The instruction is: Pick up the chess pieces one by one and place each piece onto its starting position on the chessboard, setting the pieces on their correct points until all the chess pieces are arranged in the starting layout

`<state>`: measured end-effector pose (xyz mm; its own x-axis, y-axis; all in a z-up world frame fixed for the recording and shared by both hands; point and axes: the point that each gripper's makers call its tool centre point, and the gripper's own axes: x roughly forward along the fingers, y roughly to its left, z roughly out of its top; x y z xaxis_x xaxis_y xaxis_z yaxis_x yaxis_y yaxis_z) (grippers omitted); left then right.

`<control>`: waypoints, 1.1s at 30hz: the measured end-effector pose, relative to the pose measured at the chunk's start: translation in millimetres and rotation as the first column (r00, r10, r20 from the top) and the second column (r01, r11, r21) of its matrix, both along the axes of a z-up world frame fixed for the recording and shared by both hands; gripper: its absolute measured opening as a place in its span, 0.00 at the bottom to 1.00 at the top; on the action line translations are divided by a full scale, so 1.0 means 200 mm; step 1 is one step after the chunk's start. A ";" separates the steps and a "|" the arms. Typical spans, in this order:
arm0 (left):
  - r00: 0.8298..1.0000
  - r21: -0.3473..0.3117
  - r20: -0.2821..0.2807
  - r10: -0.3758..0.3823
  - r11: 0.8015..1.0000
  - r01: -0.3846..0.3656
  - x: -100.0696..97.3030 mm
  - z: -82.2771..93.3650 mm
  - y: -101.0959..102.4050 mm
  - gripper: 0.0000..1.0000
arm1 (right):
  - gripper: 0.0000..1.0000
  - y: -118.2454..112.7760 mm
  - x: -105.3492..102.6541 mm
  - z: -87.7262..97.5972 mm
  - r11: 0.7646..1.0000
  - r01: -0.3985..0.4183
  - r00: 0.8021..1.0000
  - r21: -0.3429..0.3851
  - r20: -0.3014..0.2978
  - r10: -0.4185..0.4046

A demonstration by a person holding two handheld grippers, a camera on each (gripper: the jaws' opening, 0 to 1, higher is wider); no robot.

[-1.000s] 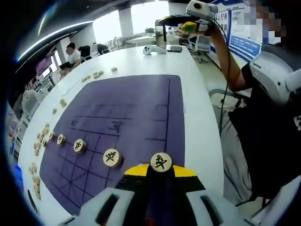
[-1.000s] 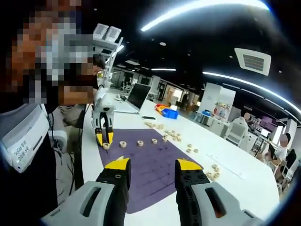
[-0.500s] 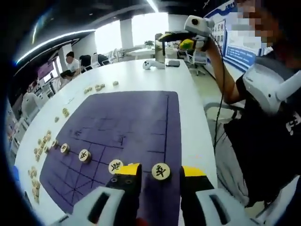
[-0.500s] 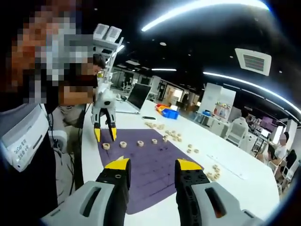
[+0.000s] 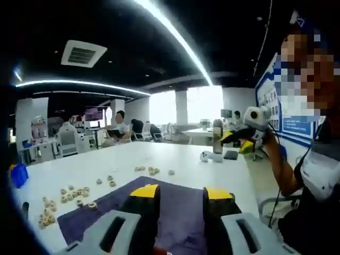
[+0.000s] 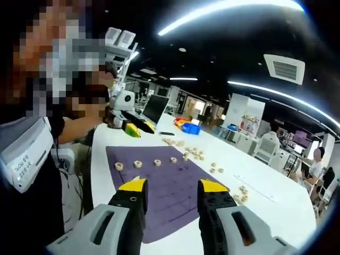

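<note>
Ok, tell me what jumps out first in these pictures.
The purple chessboard on the white table, with four pieces in a row along its far edge. Loose pieces lie scattered beyond it. The left tongs hover above the board's corner, empty.

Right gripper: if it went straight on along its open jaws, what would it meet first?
Probably the purple chessboard, bare between the right gripper jaws, short of the row of four placed pieces. Depth is uncertain.

The chessboard (image 6: 159, 183) was seen as a matt purple cloth-like mat on a smooth white table (image 6: 255, 210). The chess pieces (image 6: 138, 163) looked like pale wood; the right gripper (image 6: 166, 192) appeared of grey and yellow plastic.
</note>
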<state>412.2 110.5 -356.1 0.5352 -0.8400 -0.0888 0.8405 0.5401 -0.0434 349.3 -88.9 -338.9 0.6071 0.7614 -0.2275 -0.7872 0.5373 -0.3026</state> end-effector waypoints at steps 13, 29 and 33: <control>0.985 -0.025 -0.050 0.167 0.985 -0.168 0.09 -0.11 0.27 0.33 | 0.38 -0.02 0.03 0.01 1.000 0.001 1.000 0.006 -0.019 -0.001; 0.981 -0.039 -0.048 0.188 0.981 -0.190 0.09 -0.10 0.28 0.33 | 0.38 -0.04 0.04 0.01 1.000 0.010 1.000 0.007 -0.019 -0.010; 0.983 -0.032 -0.043 0.179 0.983 -0.180 0.08 -0.10 0.27 0.34 | 0.38 -0.04 0.04 0.00 1.000 0.010 1.000 0.005 -0.019 -0.009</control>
<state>427.7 163.8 -376.6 0.6742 -0.7338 -0.0844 0.7274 0.6794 -0.0968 356.5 -96.9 -338.8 0.6098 0.7568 -0.2353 -0.7878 0.5463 -0.2845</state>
